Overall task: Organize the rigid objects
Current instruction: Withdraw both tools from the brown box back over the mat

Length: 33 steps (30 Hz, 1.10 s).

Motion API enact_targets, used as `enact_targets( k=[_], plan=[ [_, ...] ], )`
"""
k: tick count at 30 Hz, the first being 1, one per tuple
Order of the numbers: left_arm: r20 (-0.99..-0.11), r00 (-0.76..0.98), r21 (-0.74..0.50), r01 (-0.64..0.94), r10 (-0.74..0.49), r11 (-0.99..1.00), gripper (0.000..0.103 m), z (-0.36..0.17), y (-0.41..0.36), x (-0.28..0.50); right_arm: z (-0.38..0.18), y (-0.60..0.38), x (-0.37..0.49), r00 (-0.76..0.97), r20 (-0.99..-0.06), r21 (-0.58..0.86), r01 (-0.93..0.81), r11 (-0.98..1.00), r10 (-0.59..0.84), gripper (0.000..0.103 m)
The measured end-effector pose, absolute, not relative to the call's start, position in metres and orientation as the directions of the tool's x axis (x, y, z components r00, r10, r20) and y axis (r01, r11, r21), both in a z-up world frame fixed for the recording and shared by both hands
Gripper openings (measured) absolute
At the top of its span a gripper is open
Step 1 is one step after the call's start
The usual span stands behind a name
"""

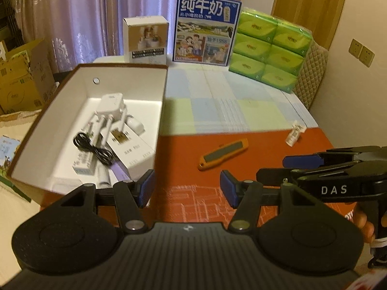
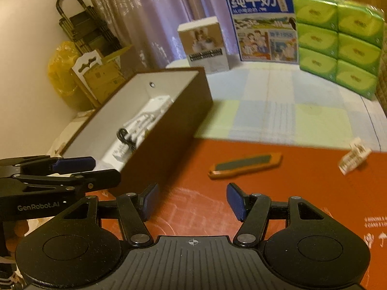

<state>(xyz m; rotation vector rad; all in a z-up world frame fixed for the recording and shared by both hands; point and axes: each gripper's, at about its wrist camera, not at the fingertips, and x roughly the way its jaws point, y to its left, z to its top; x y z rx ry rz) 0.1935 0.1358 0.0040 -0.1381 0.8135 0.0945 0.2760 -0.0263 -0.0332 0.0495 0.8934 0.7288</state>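
Note:
An orange utility knife [image 1: 223, 154] [image 2: 245, 165] lies on the red mat [image 1: 193, 149]. A small white packet [image 1: 294, 133] [image 2: 354, 155] lies at the mat's far right. A brown box with a white inside [image 1: 135, 130] [image 2: 164, 130] stands at the left and holds a white device [image 1: 111, 106], a black cable [image 1: 95, 149] and small white boxes. My left gripper [image 1: 187, 187] is open and empty, low over the mat beside the box. My right gripper [image 2: 192, 200] is open and empty, short of the knife. Each gripper shows in the other's view, the right one in the left wrist view [image 1: 273, 168] and the left one in the right wrist view [image 2: 96, 169].
At the back stand a white carton [image 1: 145, 39], a blue milk carton [image 1: 205, 29] and a stack of green tissue packs [image 1: 268, 48]. A pastel checked cloth [image 1: 227, 104] covers the table beyond the mat. Cardboard boxes [image 1: 21, 72] stand at the left.

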Motion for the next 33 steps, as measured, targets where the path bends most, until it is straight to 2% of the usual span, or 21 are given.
enact_targets(
  k=[18,33],
  plan=[
    [-0.779,0.626,-0.075,-0.026,-0.042,0.997,0.055,-0.036,0.059,0.22,-0.061,-0.117,0.28,0.414,-0.757,0.34,-0.412,0.845,0.506,0.059],
    [-0.8,0.598,-0.011,0.069,-0.05,0.998,0.055,-0.073,0.047,0.277,-0.088,-0.163,0.305,0.43,-0.803,0.322,-0.268,0.908,0.412,0.059]
  ],
)
